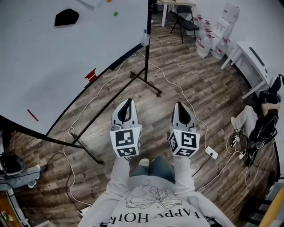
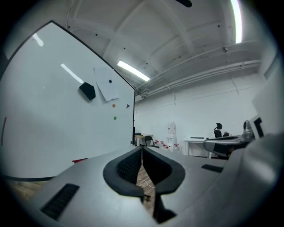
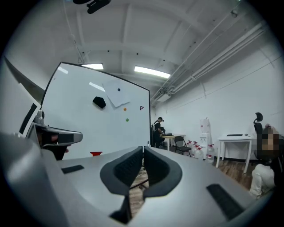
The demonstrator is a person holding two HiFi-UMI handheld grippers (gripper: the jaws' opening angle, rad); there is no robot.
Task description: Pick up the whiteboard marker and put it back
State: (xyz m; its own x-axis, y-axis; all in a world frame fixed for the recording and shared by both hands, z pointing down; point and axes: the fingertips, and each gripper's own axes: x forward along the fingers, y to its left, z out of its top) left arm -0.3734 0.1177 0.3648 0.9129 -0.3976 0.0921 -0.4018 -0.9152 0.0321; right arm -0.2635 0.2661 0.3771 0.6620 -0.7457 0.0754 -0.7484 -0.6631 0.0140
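A large whiteboard (image 1: pixel 53 66) on a black stand leans at my left; the same whiteboard (image 3: pixel 88 128) fills the middle of the right gripper view. A small red object (image 1: pixel 90 74) sits on its lower ledge, and this red object (image 3: pixel 95 153) also shows ahead of the right jaws. I cannot tell whether it is the marker. A short red stroke or stick (image 1: pixel 32 115) lies on the board face. My left gripper (image 1: pixel 128 104) and right gripper (image 1: pixel 182 106) point level over the wooden floor, side by side, both shut with nothing between the jaws.
A black eraser (image 1: pixel 66 17) and a green dot (image 1: pixel 116 13) are on the board. The stand's legs (image 1: pixel 146 84) and white cables (image 1: pixel 177 88) cross the floor ahead. A power strip (image 1: pixel 211 152), folding chair (image 1: pixel 184 22), water bottles (image 1: pixel 213 40), white desk (image 1: pixel 248 57) and a seated person (image 1: pixel 262 119) are to the right.
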